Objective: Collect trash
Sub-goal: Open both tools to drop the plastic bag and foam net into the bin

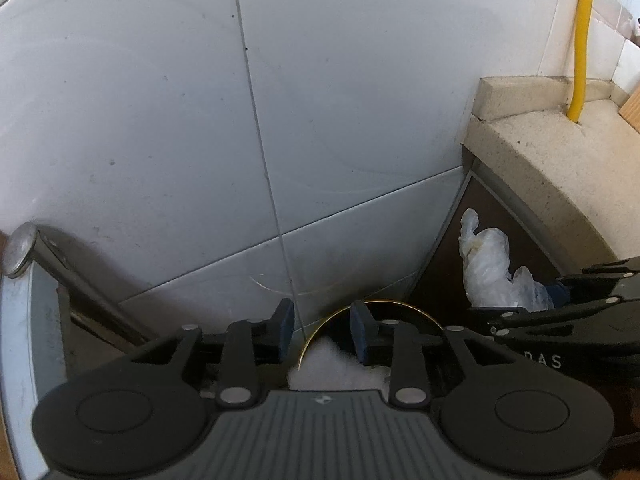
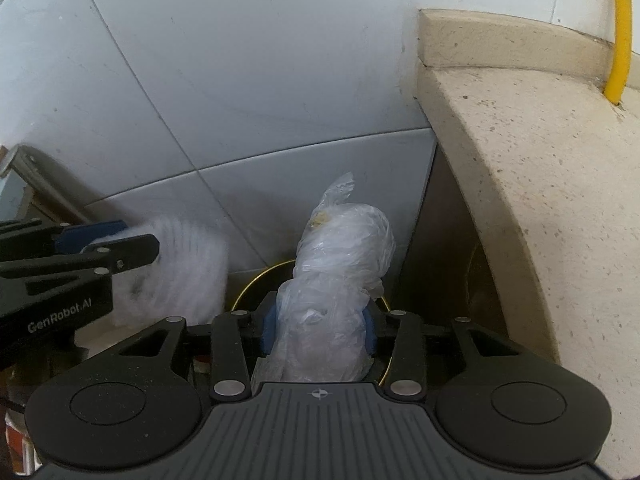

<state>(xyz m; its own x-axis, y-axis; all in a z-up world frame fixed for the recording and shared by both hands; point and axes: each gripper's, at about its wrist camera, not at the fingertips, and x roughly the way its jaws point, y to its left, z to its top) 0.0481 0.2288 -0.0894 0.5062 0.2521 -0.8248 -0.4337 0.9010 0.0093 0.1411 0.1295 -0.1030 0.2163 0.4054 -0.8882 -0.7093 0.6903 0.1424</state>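
Note:
My left gripper (image 1: 323, 330) stands open over a round bin with a gold rim (image 1: 416, 307). A white fluffy wad (image 1: 336, 370) lies below the gap between its blue pads, apart from both. From the right wrist, the wad (image 2: 180, 272) looks blurred beside the left gripper (image 2: 124, 238). My right gripper (image 2: 320, 330) is shut on a crumpled clear plastic bag (image 2: 340, 264), which sticks up past the pads above the bin's rim (image 2: 250, 284). The left wrist view shows the bag (image 1: 490, 264) and the right gripper (image 1: 520, 300) at the right.
A white tiled wall (image 1: 200, 120) stands close behind the bin. A beige stone counter (image 2: 540, 200) overhangs on the right, with a yellow pipe (image 1: 582, 40) running up from it. A dark cabinet side (image 1: 452, 240) sits under the counter. A metal bar (image 1: 60, 264) slants at the left.

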